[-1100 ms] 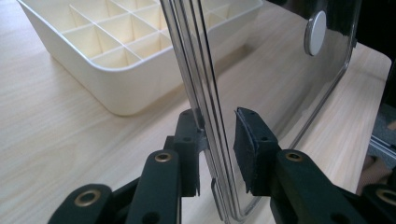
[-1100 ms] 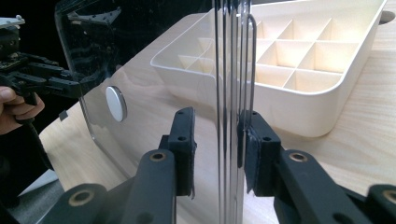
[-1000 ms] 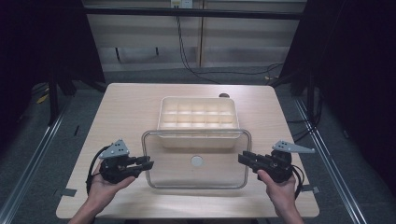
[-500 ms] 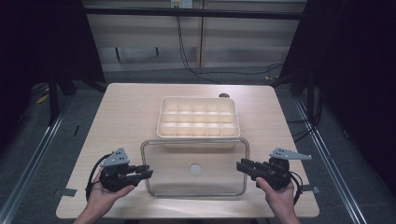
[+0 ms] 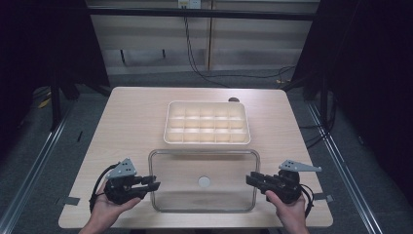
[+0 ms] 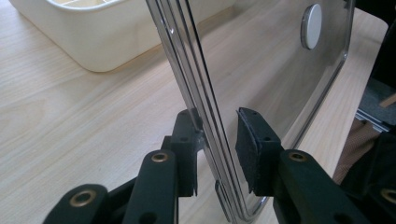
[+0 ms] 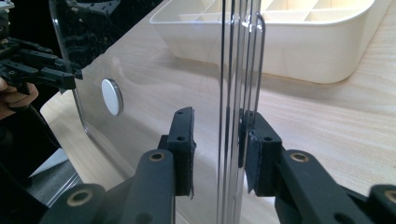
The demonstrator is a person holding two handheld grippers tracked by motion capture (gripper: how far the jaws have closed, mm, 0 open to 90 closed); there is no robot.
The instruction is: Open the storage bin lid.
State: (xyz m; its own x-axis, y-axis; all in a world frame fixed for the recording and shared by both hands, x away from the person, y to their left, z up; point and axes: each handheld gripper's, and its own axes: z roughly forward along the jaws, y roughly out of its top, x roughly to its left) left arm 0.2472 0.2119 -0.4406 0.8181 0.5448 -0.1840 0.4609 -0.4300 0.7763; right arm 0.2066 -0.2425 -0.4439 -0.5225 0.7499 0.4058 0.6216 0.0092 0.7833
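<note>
The left gripper and right gripper each clamp an end rim of the clear plastic lid just beside the cream divided tray.

The left gripper straddles the clear lid's edge, beside a cream tray on the wooden table.

Black two-jaw left tool & right tool, brass-ringed screws, grey 3-cornered top plates, black cables
</note>
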